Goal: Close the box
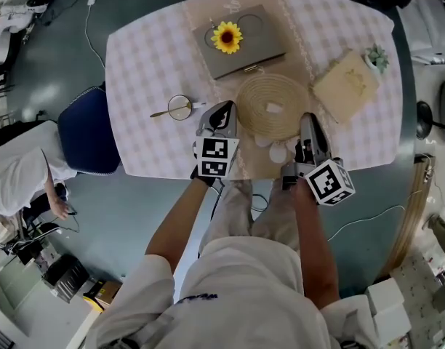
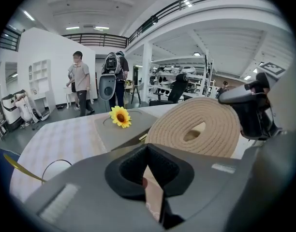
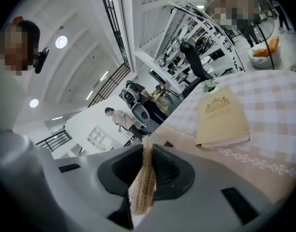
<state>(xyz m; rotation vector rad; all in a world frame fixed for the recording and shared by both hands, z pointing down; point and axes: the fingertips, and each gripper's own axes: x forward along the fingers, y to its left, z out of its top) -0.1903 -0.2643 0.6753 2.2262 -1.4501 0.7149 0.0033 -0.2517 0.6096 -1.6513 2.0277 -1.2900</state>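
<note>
We hold two tools. The right tool (image 1: 307,116) has its jaws nearly together, clamped on the rim of the one woven lid (image 1: 272,100). Only the right gripper view shows this grip, with the coiled rope edge running upright between the two dark pads. The left tool (image 1: 226,107) is closed on itself. In the left gripper view its pads meet at the tips and only a thin sliver of cloth shows lower down. Its tips lie just beside the lid's left edge. We cannot tell whether they touch it.

From above the lid looks like a flat round coil in the middle of the tabletop (image 1: 150,64), between the two tools and a little ahead of them. The left gripper view shows instead that it is tilted, its broad face toward that camera, with the right tool at its right edge. Two small white round pieces (image 1: 278,153) sit near the tabletop's front edge between the tools. We cannot tell what they are, nor whether a box body lies under the lid.

Farther out we count:
- One grey case (image 1: 259,38), shut, with one sunflower (image 1: 227,37) on it.
- One cream book-shaped box (image 1: 346,84) to the right, whose gold crest shows only in the right gripper view.
- One small plant (image 1: 377,57) beside the cream box.
- One wire-rimmed ring with a gold handle (image 1: 179,107) to the left.

One blue chair (image 1: 88,131) stands at the tabletop's left end.
</note>
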